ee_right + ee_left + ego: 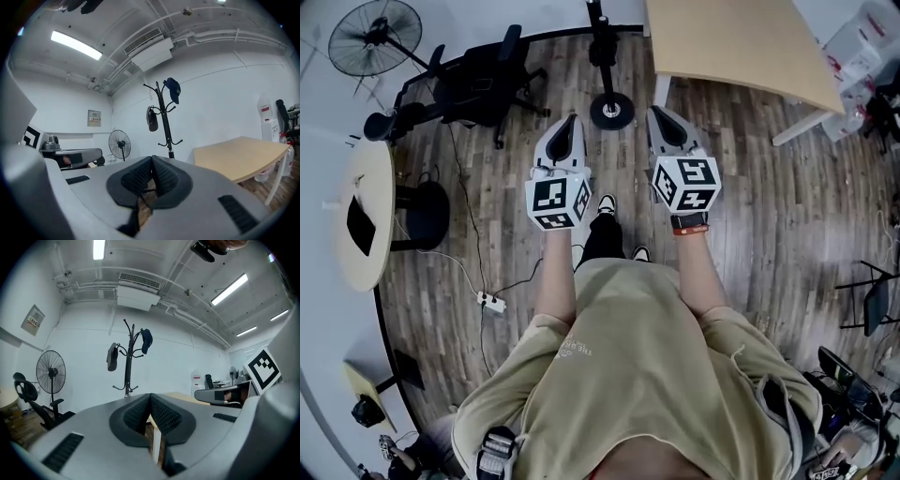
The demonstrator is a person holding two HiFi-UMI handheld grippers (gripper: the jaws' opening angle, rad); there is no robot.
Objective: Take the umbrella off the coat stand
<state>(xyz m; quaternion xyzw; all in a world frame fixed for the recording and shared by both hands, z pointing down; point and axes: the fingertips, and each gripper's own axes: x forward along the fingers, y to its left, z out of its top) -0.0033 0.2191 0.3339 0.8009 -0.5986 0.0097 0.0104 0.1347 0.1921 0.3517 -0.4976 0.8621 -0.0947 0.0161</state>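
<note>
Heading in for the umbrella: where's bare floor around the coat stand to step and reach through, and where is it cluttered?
Bare floor lies straight ahead, up to the coat stand's base, and widely to the right in front of the wooden table. Left is crowded: office chair, power strip with its cable.

coat stand (602,52) cut off above, umbrella (112,357) seemingly tiny

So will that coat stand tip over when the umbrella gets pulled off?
Probably it wobbles a bit: the coat stand is a tall thin pole. Its round base looks heavy, so it likely stays up. The umbrella is small and folded, so probably light.
</note>
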